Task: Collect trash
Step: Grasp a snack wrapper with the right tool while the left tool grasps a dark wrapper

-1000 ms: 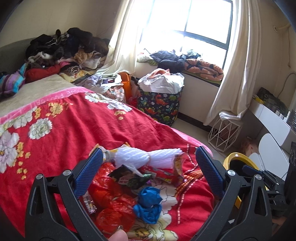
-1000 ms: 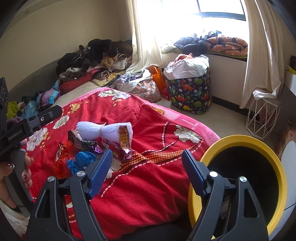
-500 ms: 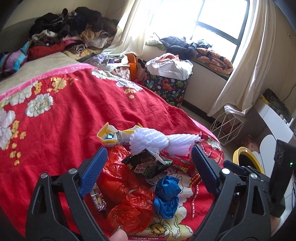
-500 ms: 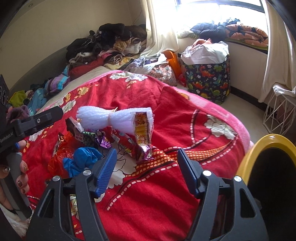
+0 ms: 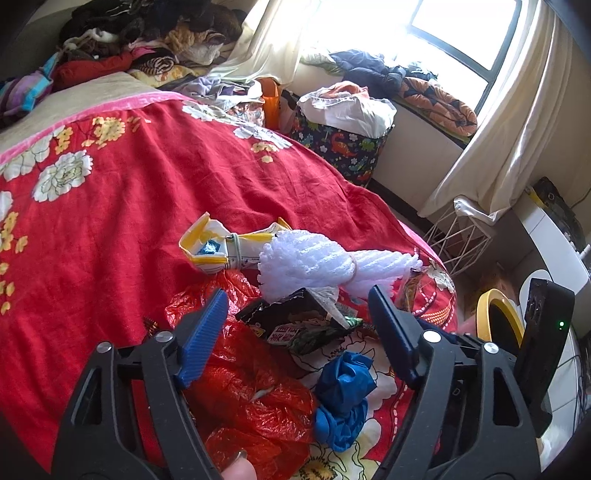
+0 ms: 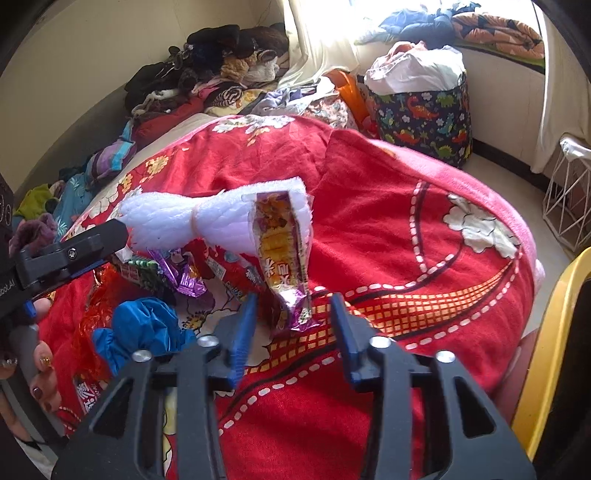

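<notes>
Now the trash lies heaped on the red bedspread (image 6: 406, 192): a snack wrapper (image 6: 284, 269) stands between the right gripper (image 6: 291, 325) fingers, which have been closing but aren't touching it; the left gripper (image 5: 295, 332), narrowing too, straddles a dark wrapper (image 5: 291, 321).

A bed (image 5: 155, 177) is covered by a red floral blanket (image 5: 221, 184). Strong daylight is admitted through a window (image 5: 461, 33) hung with cream curtains (image 5: 517, 122). A dinosaur-print hamper (image 6: 424, 114) stands on the pale floor (image 6: 509, 177) beside a white wire basket (image 5: 461, 236).
</notes>
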A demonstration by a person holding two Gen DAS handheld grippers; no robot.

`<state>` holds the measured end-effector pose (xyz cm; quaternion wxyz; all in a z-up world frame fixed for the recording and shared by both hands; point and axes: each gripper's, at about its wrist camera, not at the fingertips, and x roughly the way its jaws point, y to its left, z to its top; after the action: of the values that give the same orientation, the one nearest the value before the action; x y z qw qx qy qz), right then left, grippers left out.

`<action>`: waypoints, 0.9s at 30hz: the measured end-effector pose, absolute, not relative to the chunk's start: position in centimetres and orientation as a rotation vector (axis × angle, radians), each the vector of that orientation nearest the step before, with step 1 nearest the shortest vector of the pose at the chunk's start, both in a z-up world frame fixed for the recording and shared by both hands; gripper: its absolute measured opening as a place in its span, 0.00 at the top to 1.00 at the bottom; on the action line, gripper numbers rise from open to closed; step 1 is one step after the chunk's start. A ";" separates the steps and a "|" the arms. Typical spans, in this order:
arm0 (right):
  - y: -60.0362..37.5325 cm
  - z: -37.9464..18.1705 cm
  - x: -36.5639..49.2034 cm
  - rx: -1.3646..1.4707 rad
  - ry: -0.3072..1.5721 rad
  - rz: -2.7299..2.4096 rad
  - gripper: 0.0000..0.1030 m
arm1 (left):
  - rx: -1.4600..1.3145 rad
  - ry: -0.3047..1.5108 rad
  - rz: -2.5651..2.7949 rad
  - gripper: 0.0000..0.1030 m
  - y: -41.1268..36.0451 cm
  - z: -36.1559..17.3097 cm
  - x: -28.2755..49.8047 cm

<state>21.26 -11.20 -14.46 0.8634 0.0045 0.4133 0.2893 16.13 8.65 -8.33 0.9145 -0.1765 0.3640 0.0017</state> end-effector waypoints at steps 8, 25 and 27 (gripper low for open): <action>-11.8 -14.1 19.7 0.013 0.841 0.636 0.83 | -0.375 0.773 0.010 0.49 8.6 -9.0 16.1; -14.3 -12.7 17.3 0.042 0.805 0.604 0.83 | -0.348 0.729 -0.026 0.65 7.5 -7.0 14.7; -14.6 -12.5 17.2 0.045 0.799 0.605 0.84 | -0.348 0.726 -0.031 0.65 7.3 -6.8 14.8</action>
<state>17.24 -14.57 -12.51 0.8769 0.0218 0.3829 0.2898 14.76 7.35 -6.79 0.9200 -0.1692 0.3532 -0.0150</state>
